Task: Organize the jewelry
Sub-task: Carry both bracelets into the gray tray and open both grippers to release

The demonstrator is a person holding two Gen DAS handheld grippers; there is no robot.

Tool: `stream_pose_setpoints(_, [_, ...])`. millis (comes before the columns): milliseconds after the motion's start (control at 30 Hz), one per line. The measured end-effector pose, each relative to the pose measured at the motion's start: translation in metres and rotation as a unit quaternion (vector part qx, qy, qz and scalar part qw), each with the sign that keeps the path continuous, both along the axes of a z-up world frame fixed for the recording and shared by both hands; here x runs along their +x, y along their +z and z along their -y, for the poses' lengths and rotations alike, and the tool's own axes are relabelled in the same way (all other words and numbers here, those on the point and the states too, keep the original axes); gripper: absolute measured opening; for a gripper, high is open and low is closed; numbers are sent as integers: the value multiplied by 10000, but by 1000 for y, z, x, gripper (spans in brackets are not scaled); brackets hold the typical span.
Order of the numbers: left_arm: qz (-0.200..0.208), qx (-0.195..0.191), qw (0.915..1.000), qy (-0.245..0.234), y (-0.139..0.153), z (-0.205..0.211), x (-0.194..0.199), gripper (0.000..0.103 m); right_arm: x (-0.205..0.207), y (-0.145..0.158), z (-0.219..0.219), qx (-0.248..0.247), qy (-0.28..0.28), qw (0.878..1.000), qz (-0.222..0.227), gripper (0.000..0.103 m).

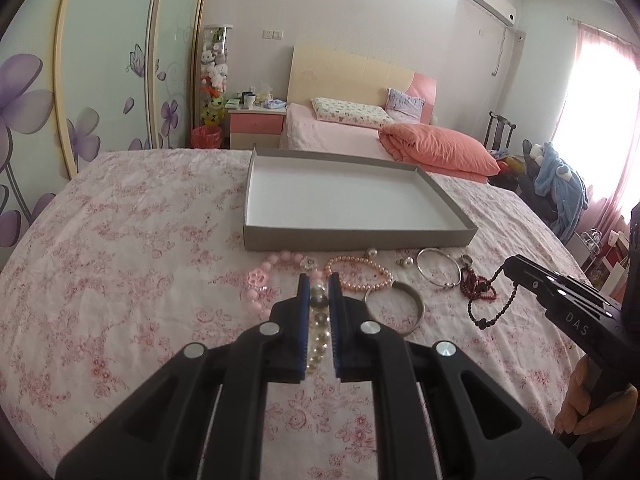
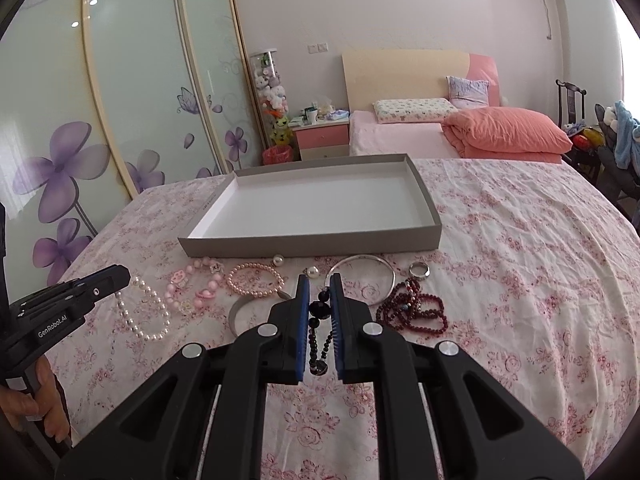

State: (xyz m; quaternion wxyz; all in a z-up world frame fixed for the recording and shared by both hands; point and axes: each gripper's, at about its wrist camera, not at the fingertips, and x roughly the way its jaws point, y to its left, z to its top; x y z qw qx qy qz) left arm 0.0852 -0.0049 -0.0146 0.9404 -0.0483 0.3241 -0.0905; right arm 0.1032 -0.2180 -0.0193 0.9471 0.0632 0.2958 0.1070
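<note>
In the left wrist view, the left claw (image 1: 318, 280) points forward and a bit down at the bed with the pink flower sheet (image 1: 120, 264). Its two blue pads are close together, and the string of white round pearls (image 1: 318, 332) runs long-ways between them, from near the tips back toward the camera. The pads look pressed on the pearls. Just past the tips lie a small ring of pink pearls (image 1: 358, 274) and a chunky pink bead bracelet (image 1: 264, 280) a bit to the left. Right of the claw lie a flat silver cuff (image 1: 400, 308), a thin silver bangle (image 1: 438, 272) and dark red beads (image 1: 478, 286). Farther ahead sits the shallow grey cardboard tray with a white inside (image 1: 348, 240). The right claw (image 1: 508, 266) comes in from the right, with a string of black beads (image 1: 496, 304) hanging from its tip.

In the right wrist view, the right claw (image 2: 319, 282) also points forward and tilts down. Its pads are closed on the black beads (image 2: 320, 320), which run long-ways between them. The grey tray (image 2: 312, 246) is straight ahead. The left claw (image 2: 120, 276) sits far to the left, pinching the white pearls (image 2: 144, 312), which droop in a loop onto the sheet.
</note>
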Motion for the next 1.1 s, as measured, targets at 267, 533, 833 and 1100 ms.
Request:
stream_pose_setpoints(267, [340, -63, 9994, -24, 33, -1, 21, 10, 16, 32, -3, -134, 69, 9987, 484, 11])
stream_pose_setpoints(533, [617, 9, 9980, -123, 62, 11, 68, 10, 55, 53, -1, -218, 34, 9969, 755, 11])
stream_pose_setpoints(833, [418, -90, 9991, -47, 55, 15, 144, 10, 124, 55, 1, -98, -25, 9975, 703, 11])
stream_pose_setpoints(1100, [112, -1, 9999, 56, 27, 17, 204, 10, 189, 24, 0, -28, -32, 9999, 148, 11])
